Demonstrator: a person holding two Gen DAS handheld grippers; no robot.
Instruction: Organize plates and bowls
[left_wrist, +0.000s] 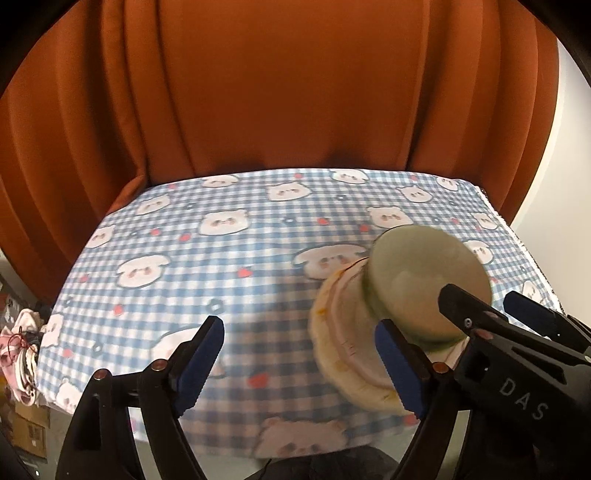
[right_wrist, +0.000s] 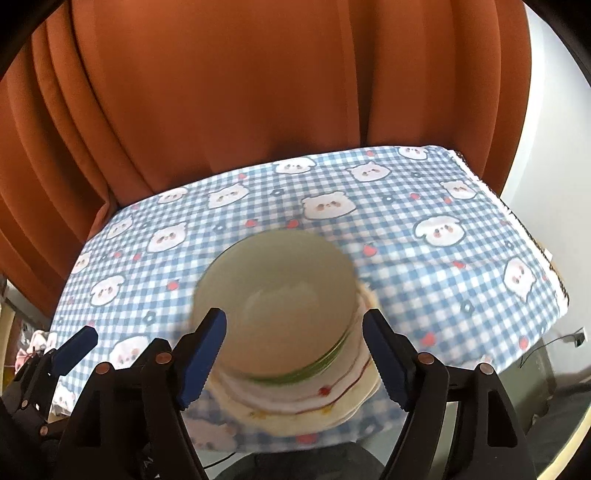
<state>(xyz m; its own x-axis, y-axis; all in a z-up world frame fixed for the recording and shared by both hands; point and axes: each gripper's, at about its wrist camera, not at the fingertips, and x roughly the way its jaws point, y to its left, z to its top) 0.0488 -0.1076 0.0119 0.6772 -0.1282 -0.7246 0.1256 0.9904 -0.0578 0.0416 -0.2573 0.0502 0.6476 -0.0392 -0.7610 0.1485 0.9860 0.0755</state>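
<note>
The desk (right_wrist: 424, 206), draped in a blue checked cloth with bear faces, fills the ground ahead of both tongs, with an orange curtain (right_wrist: 258, 92) hanging behind it. On the cloth sits one stack: a wide cream plate (right_wrist: 314, 417) at the bottom, a smaller white plate with a red line (right_wrist: 314, 391) on it, and a pale green bowl (right_wrist: 273, 295) on top, upright and nested.

The right tongs (right_wrist: 295, 354) stand wide open with the stack just ahead of and below their tips, the pads clear of it on both sides. The left tongs (left_wrist: 299, 362) are open too and hold nothing; the stack lies beyond their right-hand finger, and bare cloth shows between the two.

Judging by this, the stacking step looks finished: all the visible crockery is gathered in one pile and both tongs have let go. No other plate or bowl shows on the desk. The next move likely calls for drawing both tongs clear without knocking the bowl's rim.
</note>
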